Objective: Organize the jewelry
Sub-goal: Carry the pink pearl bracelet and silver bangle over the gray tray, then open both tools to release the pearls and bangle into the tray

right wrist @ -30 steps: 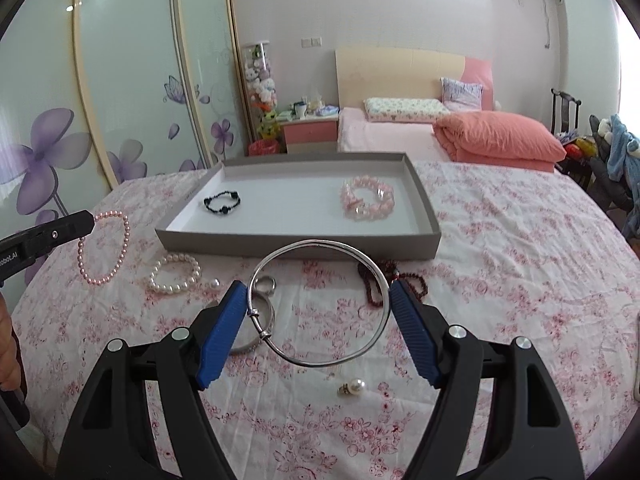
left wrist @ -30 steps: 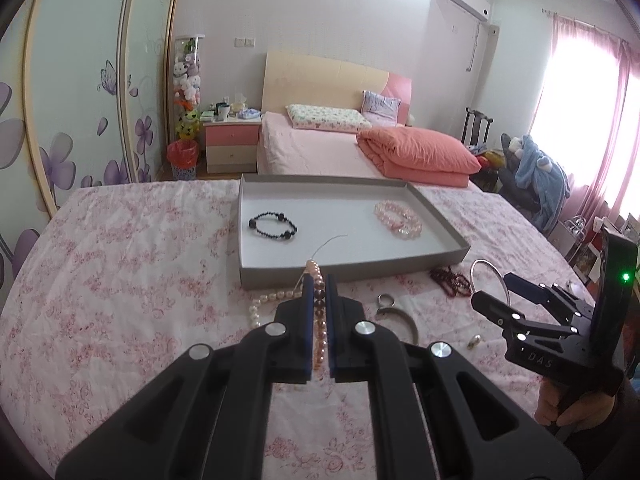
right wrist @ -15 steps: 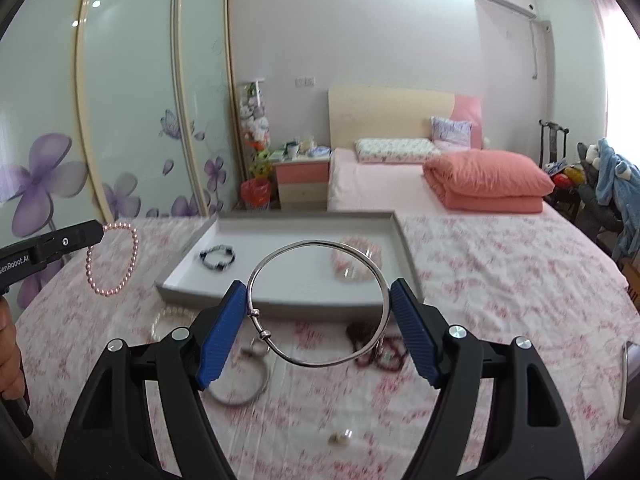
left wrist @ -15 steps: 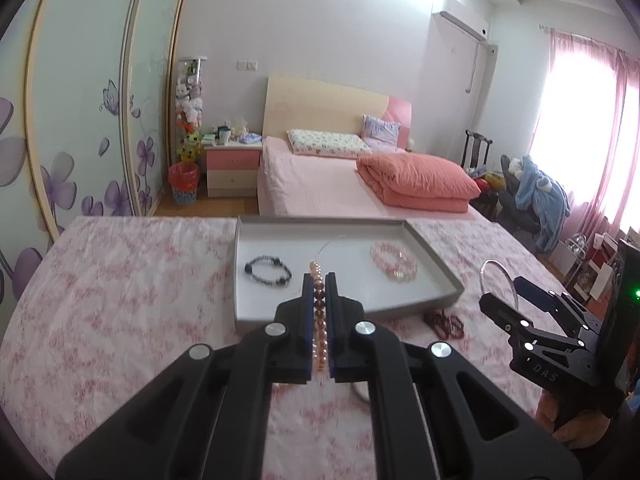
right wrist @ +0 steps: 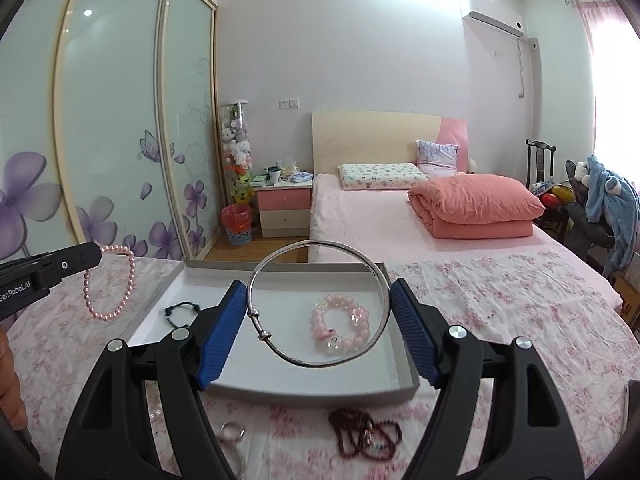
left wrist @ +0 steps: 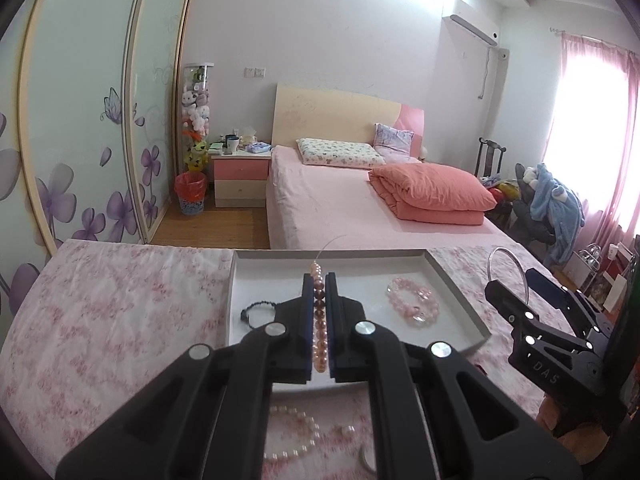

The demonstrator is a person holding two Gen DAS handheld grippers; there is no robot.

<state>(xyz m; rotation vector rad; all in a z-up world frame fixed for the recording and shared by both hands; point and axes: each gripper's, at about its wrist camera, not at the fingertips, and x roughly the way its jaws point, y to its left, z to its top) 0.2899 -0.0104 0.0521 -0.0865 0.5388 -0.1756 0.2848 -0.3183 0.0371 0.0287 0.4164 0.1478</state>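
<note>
My left gripper [left wrist: 319, 312] is shut on a pink pearl bracelet [left wrist: 319, 320], held above the near part of the grey tray [left wrist: 460, 300]; the bracelet hangs from it in the right wrist view [right wrist: 108, 284]. My right gripper [right wrist: 318, 312] is shut on a silver bangle [right wrist: 320, 304] and holds it above the tray [right wrist: 304, 390]. It shows at the right of the left wrist view [left wrist: 520, 292]. In the tray lie a black bead bracelet [right wrist: 180, 312] and a pink crystal bracelet [right wrist: 340, 326].
On the floral tablecloth [right wrist: 500, 320] in front of the tray lie a dark red bead string [right wrist: 364, 436], a silver ring-shaped piece [right wrist: 232, 432] and a white pearl bracelet [left wrist: 296, 436]. A bed [right wrist: 400, 216] stands behind.
Both grippers have risen and moved forward over the tray, each carrying its piece. The table items have dropped low in both views.
</note>
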